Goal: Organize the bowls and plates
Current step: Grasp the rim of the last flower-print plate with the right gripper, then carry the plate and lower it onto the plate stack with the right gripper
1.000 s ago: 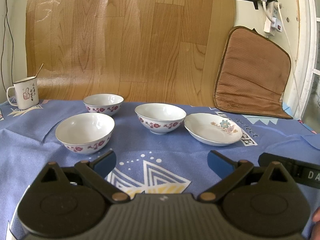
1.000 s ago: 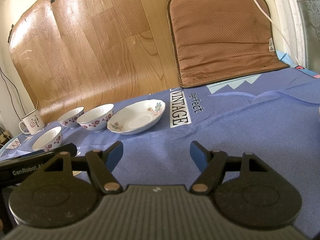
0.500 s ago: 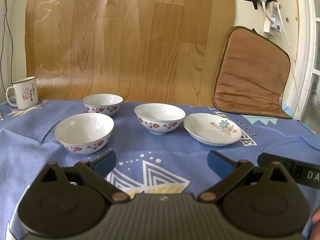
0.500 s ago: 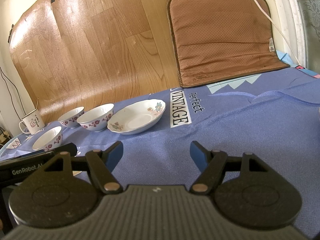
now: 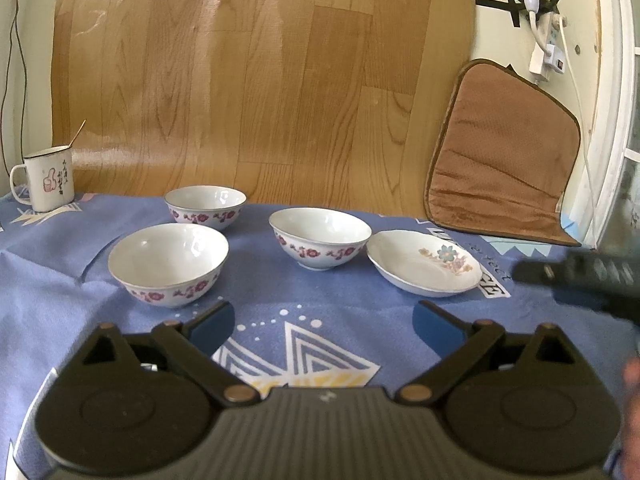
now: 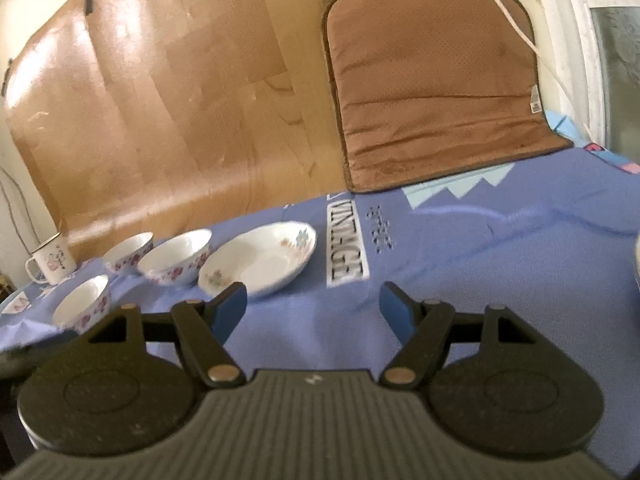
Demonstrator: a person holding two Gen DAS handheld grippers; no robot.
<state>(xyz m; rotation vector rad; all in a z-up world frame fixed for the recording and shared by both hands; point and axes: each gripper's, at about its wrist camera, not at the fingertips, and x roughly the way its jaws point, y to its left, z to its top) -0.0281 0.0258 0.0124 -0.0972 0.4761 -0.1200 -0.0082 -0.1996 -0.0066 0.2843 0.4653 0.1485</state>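
Observation:
Three white bowls with red flower bands stand on the blue cloth: a near-left bowl (image 5: 168, 264), a far-left bowl (image 5: 205, 207) and a middle bowl (image 5: 320, 237). A shallow white plate with a flower print (image 5: 423, 261) lies right of the middle bowl. My left gripper (image 5: 324, 322) is open and empty, just short of the bowls. My right gripper (image 6: 314, 306) is open and empty, close to the plate (image 6: 260, 262); the bowls (image 6: 176, 256) line up to its left. The right gripper also shows blurred in the left wrist view (image 5: 580, 276).
An enamel mug (image 5: 44, 178) with a stick in it stands at the far left. A brown cushion (image 5: 500, 160) leans against the wall at the back right. A wood-pattern sheet (image 5: 260, 80) covers the wall behind the table. Cables hang near the window frame on the right.
My right gripper has moved forward and up towards the plate, with motion blur. My left gripper has barely moved. Both jaws stay open.

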